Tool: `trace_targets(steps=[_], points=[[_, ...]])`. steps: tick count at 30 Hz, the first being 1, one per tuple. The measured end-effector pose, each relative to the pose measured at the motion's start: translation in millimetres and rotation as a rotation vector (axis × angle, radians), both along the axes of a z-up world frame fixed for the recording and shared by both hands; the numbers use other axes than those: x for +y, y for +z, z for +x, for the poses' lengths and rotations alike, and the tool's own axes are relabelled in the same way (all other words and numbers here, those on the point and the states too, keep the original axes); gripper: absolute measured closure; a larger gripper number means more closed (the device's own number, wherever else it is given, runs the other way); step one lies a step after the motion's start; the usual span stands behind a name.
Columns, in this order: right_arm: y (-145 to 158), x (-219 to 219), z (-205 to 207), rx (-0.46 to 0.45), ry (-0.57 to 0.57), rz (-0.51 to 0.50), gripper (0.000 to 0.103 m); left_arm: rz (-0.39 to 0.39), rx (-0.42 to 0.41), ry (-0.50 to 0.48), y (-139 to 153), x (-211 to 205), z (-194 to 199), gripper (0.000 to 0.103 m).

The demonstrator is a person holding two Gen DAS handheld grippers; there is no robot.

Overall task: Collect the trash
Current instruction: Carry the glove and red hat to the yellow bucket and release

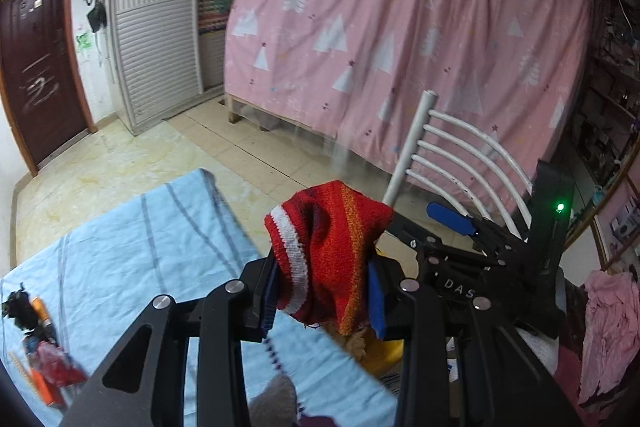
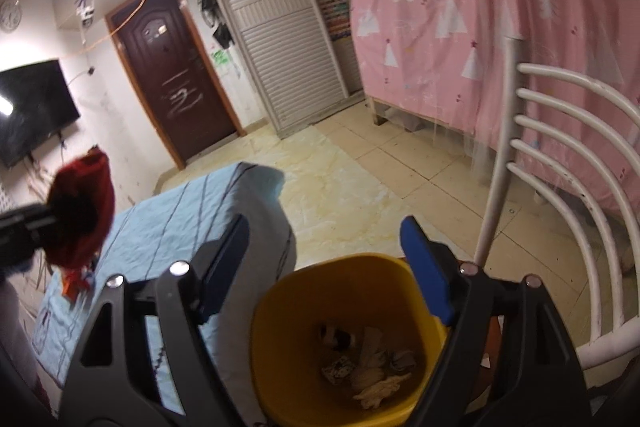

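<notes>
Nearest to the right wrist camera, the right gripper (image 2: pixel 332 267) is held with its blue-padded fingers spread wide and nothing between them; they frame the round yellow plastic bin (image 2: pixel 280 311) from above. The bin is seen open-topped, and pale crumpled scraps (image 2: pixel 376 383) are already gathered at its bottom, so that part of the collecting can be judged as done. The empty jaws above the bin suit a piece just dropped in, though this cannot be confirmed.

In the left wrist view, the left gripper (image 1: pixel 324 291) is closed on a red knitted cloth with white and orange stripes (image 1: pixel 328 251); the cloth is pinched between the blue pads and bulges above them. It is carried clear of the table, just beside the right gripper, and a sliver of the yellow bin is glimpsed below it, so that the cloth is probably being brought there for dropping.

Beside the bin stands a table covered in light blue striped fabric (image 1: pixel 120 247), on which an orange packet and red wrappers (image 1: pixel 44 363) are left, presumably still to be collected. Just beyond, a white metal chair with curved rails (image 2: pixel 560 163) is placed near the bin. Farthest off, a pink tree-patterned curtain (image 1: pixel 400 39) is hung over a frame.
</notes>
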State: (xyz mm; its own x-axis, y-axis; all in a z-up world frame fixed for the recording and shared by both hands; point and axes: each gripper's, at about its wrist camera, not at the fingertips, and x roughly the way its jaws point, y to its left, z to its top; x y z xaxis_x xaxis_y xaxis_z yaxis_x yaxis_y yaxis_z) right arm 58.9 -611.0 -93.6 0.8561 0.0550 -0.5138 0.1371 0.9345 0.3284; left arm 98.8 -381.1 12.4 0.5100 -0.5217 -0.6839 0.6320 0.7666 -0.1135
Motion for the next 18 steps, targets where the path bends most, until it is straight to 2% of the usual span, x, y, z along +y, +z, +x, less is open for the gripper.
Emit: trace_targets(steps=[2,4,6,8,14,18], points=[[-3.0,-10.7,-3.6,-0.001,-0.023,0.016,0.028,-0.005,0.011,-0.018,-4.6,-9.6,0.3,0.073],[-5.1,-19.7,-5.3,-0.002,-0.039,0.034,0.028,-0.006,0.033,-0.027,-9.4,-18.2,4.2,0.063],[-6.1,-25.6,-6.8,-0.005,-0.051,0.046,0.028,-0.009,0.058,-0.04,-14.2,-24.8,6.7,0.047],[-6.8,-26.8,-7.4,-0.007,-0.052,0.049,0.028,-0.007,0.058,-0.043,-15.3,-27.6,5.4,0.042],[-5.8,-17.7,-6.0,-0.004,-0.028,0.042,0.027,-0.005,0.048,-0.031,-13.2,-20.5,6.8,0.04],[-1.8,-1.9,-5.1,-0.005,0.008,0.035,0.027,-0.02,0.044,-0.003,-8.0,-1.8,10.7,0.039]])
